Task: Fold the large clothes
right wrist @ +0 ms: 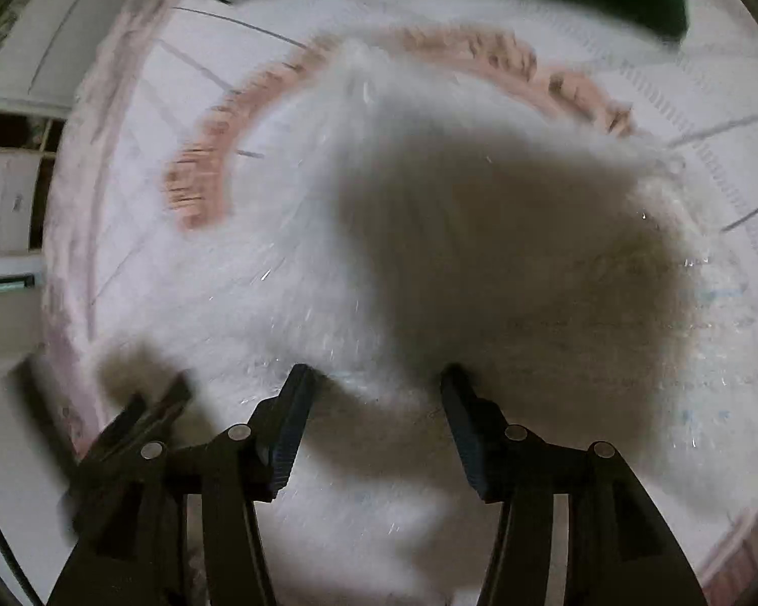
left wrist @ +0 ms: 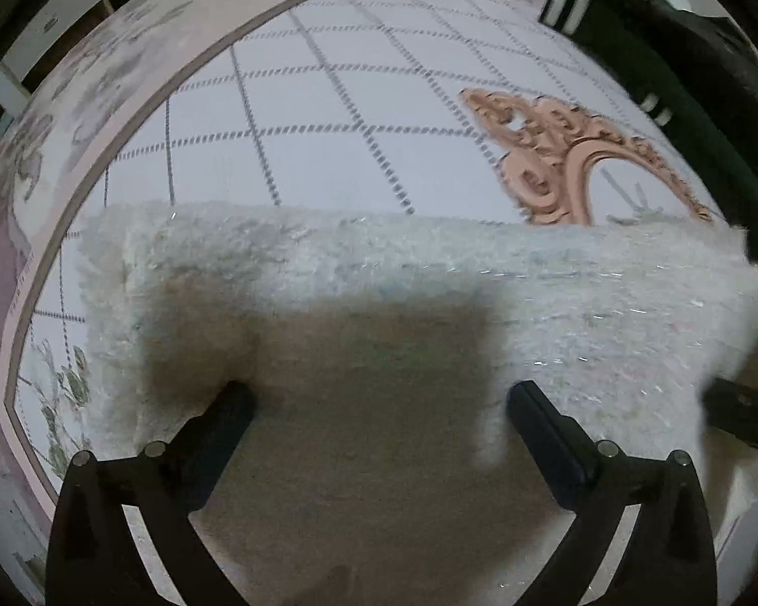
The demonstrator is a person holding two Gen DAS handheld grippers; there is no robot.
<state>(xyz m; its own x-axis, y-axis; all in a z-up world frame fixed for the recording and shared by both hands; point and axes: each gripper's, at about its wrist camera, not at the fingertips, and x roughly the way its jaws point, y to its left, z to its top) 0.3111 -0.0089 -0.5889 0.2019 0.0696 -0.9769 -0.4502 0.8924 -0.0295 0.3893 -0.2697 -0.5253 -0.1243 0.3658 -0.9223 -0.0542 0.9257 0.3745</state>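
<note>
Hovering low over the fluffy white garment [left wrist: 404, 278], the left gripper [left wrist: 379, 404] has its fingers spread wide, nothing between them, its shadow falling dark across the pile below. That white garment lies flat on the bedspread [left wrist: 328, 116], a pale quilted cover with dotted grid lines and a pink scrollwork motif [left wrist: 556, 151]. Its far edge runs straight across the left wrist view, with one corner at the left.

Over to the right wrist view: the right gripper [right wrist: 374, 384] is parted too, both fingers above the same white fabric [right wrist: 288, 262], gripping nothing. The picture is badly smeared, so whether the fingertips actually touch the pile is hard to say. A fold or sleeve seems to rise toward the top of that view, crossing the pink motif [right wrist: 202, 171].

At the upper right of the left view a dark green garment [left wrist: 682, 101] with white-striped cuffs lies on the bedspread, just beyond the white one. Pale cabinets [left wrist: 70, 10] stand past the bed's edge.
</note>
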